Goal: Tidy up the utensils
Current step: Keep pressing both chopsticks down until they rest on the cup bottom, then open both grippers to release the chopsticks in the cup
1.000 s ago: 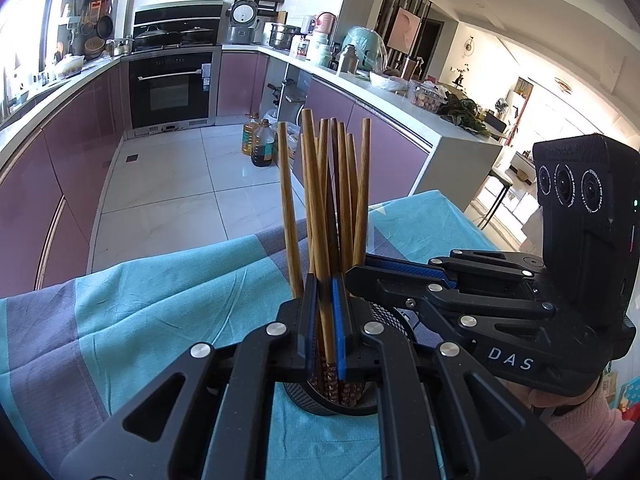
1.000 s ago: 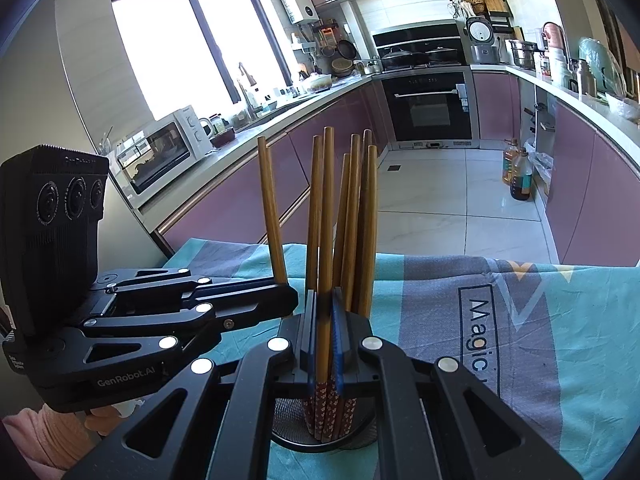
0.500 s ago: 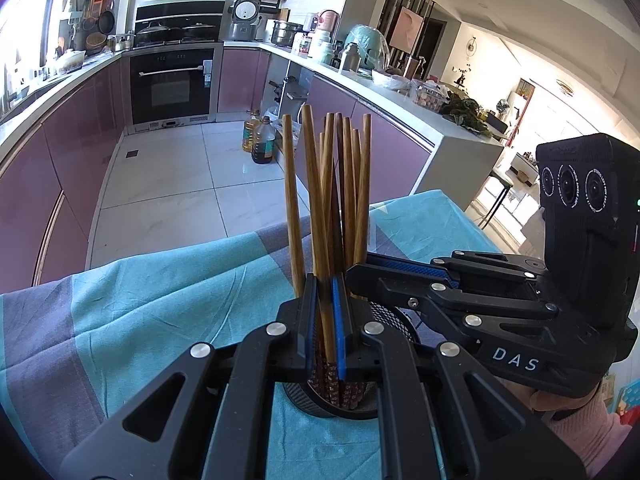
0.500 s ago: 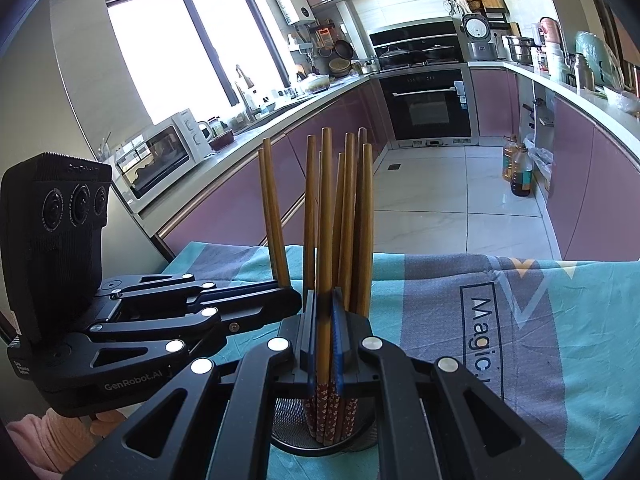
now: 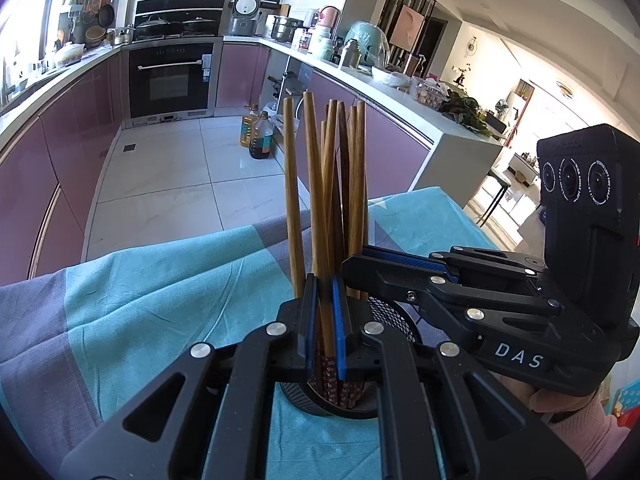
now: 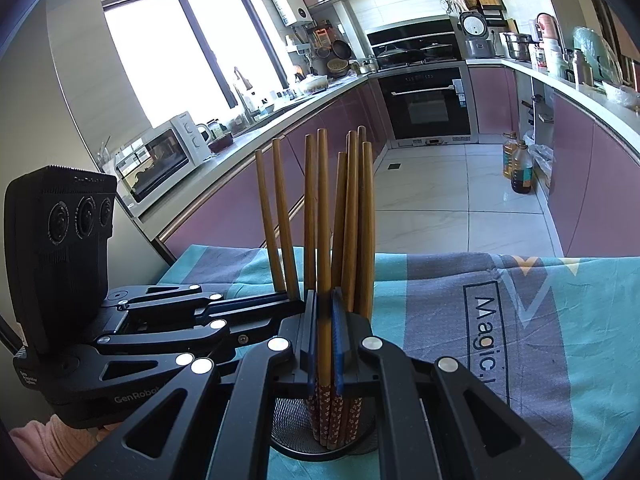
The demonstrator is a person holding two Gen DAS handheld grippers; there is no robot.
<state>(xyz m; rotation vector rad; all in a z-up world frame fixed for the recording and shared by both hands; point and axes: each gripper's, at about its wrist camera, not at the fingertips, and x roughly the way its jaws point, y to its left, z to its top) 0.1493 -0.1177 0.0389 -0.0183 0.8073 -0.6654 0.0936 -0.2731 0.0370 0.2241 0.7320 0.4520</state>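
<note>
Left wrist view: chopsticks [image 5: 332, 184] stand upright, fanned, in a black mesh holder [image 5: 394, 312] on the teal-and-grey tablecloth [image 5: 160, 292]. Left gripper [image 5: 323, 320] pinches one chopstick just above the holder rim; right gripper [image 6: 323, 340] likewise pinches a chopstick from the other side, tips nearly meeting. Patterned ends sit down inside the cup. No loose utensils visible on the cloth, so sorting looks nearly finished; judging by this, what's left is releasing the last two sticks and backing off. Kitchen counters, oven [image 5: 172, 76] behind.
</note>
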